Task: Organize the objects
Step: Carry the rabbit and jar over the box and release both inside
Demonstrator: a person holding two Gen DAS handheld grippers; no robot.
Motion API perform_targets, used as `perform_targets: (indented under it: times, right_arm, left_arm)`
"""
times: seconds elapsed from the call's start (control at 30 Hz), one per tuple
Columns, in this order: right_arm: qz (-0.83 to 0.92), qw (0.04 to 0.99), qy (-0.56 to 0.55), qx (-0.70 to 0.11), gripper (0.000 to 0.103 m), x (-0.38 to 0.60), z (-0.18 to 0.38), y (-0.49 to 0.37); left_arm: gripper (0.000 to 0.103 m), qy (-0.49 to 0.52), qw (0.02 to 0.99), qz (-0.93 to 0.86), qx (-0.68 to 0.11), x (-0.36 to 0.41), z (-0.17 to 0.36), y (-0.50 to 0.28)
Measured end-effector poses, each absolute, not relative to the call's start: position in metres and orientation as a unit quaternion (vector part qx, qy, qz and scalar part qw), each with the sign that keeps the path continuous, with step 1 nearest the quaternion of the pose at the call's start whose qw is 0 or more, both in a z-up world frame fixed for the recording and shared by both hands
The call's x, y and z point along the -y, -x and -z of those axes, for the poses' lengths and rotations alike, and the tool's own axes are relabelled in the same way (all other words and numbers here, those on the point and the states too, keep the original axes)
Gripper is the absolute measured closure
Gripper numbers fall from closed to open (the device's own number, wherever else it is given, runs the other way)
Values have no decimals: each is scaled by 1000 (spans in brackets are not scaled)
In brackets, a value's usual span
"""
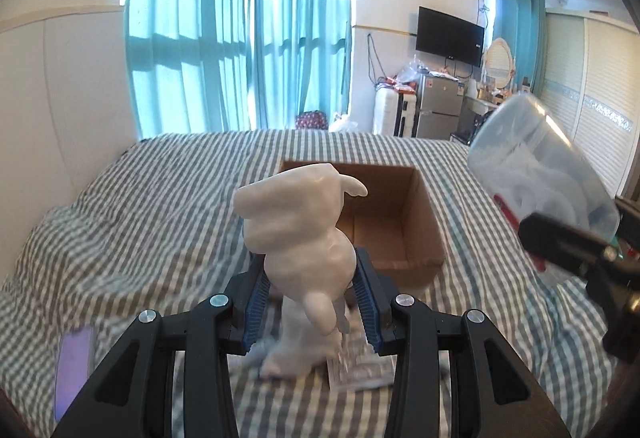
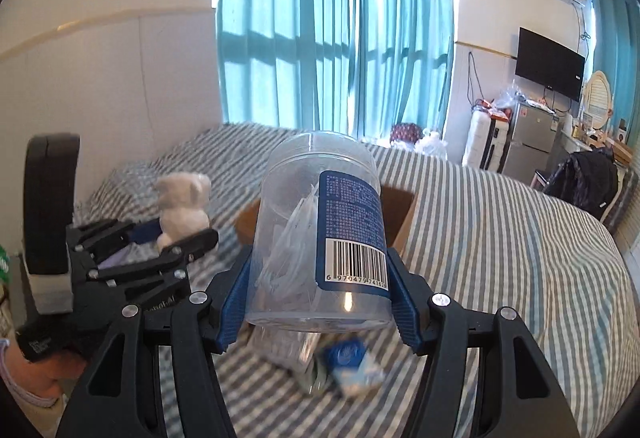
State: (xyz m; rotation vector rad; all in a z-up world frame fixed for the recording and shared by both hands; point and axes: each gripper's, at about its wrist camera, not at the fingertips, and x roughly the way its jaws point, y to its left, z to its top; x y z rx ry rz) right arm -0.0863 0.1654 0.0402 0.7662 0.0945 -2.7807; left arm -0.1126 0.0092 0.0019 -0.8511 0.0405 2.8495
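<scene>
Left gripper (image 1: 310, 302) jaws clamping white figurine (image 1: 300, 230); right gripper (image 2: 318, 298) jaws clamping clear jar (image 2: 320, 234); both hovering near cardboard box (image 1: 400, 238), likely for dropping in.

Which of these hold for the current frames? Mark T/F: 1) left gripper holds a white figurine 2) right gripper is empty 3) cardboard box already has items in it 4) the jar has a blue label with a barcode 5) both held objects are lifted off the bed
1) True. The left gripper is clamped on the white figurine.
2) False. The right gripper grips a clear plastic jar.
3) False. The cardboard box looks empty where its inside shows.
4) True. The blue label carries a barcode.
5) True. Both hang above the striped bedsheet; small packets lie on it below.
</scene>
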Motion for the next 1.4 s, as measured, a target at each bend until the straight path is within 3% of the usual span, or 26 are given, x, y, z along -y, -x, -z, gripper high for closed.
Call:
perform_targets:
  times: [0.3,0.73,1.0,1.3,1.4]
  right_arm:
    - [960,123,-251,-33,42,-170,-48,175]
    - [943,122,-310,-4,42,-181,18,299]
    - [927,125,-353,-3,42,-185,69,320]
    - [925,111,-362,7,41,-189,77,318]
    - [929,119,-351,17,32,-192,67,311]
  left_arm:
    - [62,286,94,-953,-11,-14,-5,190]
    - [62,325,94,-940,-44,-36,48,271]
    - [62,368,109,-923,-39,-41,87,285]
    - [60,401,121,-907,-38,-46,97,292]
    - [55,394,110,-912,-33,-44,91,287]
